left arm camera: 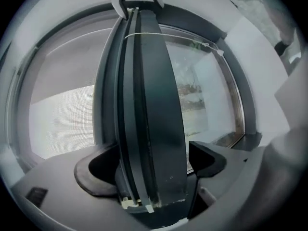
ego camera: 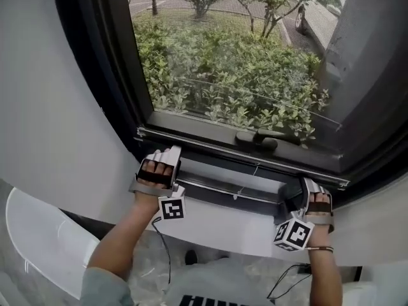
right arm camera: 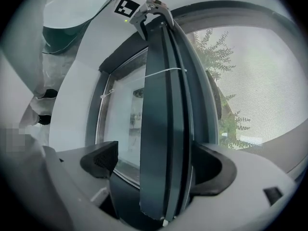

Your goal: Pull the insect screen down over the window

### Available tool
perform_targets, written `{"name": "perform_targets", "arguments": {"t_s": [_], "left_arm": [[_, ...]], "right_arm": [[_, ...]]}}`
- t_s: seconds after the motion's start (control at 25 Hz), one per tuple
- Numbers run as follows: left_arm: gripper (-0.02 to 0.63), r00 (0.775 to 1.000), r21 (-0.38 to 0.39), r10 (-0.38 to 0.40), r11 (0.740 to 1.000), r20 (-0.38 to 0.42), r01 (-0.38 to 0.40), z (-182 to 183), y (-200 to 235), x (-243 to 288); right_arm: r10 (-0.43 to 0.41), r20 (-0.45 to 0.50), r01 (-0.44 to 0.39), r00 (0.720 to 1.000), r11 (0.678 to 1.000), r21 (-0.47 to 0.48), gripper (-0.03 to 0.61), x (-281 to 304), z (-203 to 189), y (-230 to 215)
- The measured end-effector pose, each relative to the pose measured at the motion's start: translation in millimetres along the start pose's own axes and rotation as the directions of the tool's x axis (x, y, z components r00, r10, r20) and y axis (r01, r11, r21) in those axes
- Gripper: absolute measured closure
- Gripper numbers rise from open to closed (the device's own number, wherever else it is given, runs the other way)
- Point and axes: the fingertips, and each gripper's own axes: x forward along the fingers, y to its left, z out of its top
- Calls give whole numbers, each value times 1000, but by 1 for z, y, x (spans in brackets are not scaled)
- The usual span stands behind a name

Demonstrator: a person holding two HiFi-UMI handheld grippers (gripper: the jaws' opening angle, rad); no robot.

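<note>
Insect screen [ego camera: 242,50] mesh covers the window glass in the head view. Its dark bottom bar [ego camera: 233,193] sits low, just above the white sill [ego camera: 217,225], with the left claw [ego camera: 173,171] and right claw [ego camera: 288,199] at its two ends. In the left gripper view, the claw [left arm camera: 149,165] is pinching the bar [left arm camera: 144,105]. In the right gripper view, the claw [right arm camera: 159,165] is clamped on the bar [right arm camera: 166,129], with mesh [right arm camera: 260,81] alongside.

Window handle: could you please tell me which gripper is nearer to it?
Right. The right gripper holds the bar just below and right of the handle; the left gripper holds the bar's other end, farther to the handle's left.
</note>
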Motion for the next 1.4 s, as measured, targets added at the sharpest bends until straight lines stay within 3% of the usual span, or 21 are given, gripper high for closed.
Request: {"name": "perform_targets", "arguments": {"t_s": [0.12, 0.36, 0.48, 0.6, 0.72, 0.84, 1.0, 1.16, 1.4], "left_arm": [[149, 998, 50, 54, 997, -38, -52, -7, 2, 3], [149, 996, 63, 72, 996, -46, -69, -15, -1, 8], [152, 998, -5, 57, 998, -35, -57, -17, 0, 7], [207, 999, -118, 30, 992, -29, -33, -10, 2, 9], [198, 999, -145, -8, 989, -42, 2, -8, -5, 9], [161, 997, -109, -51, 993, -56, 45, -8, -8, 12], [163, 983, -37, -147, 989, -109, 144, -17, -21, 2], [163, 981, 12, -152, 988, -121, 155, -22, -20, -4], [163, 979, -37, -164, 986, -118, 161, -18, -18, -2]], "right_arm": [[-17, -6, 17, 1000, 1000, -1, 121, 2, 0, -1], [-38, -5, 38, 999, 999, 4, 123, 3, 0, -2], [-35, 9, 35, 999, 999, 4, 123, 4, 1, -3], [-34, 3, 34, 999, 999, -1, 123, 7, -1, -5], [-69, -19, 69, 997, 998, -1, 121, 11, -1, -3], [-113, -10, 113, 994, 993, 41, 121, 13, 0, -5], [-179, 51, 178, 982, 983, 34, 123, 13, 2, -4], [-210, 66, 210, 976, 978, 1, 123, 13, -9, -3], [-224, 61, 225, 973, 974, -11, 123, 12, -28, -10]]}}
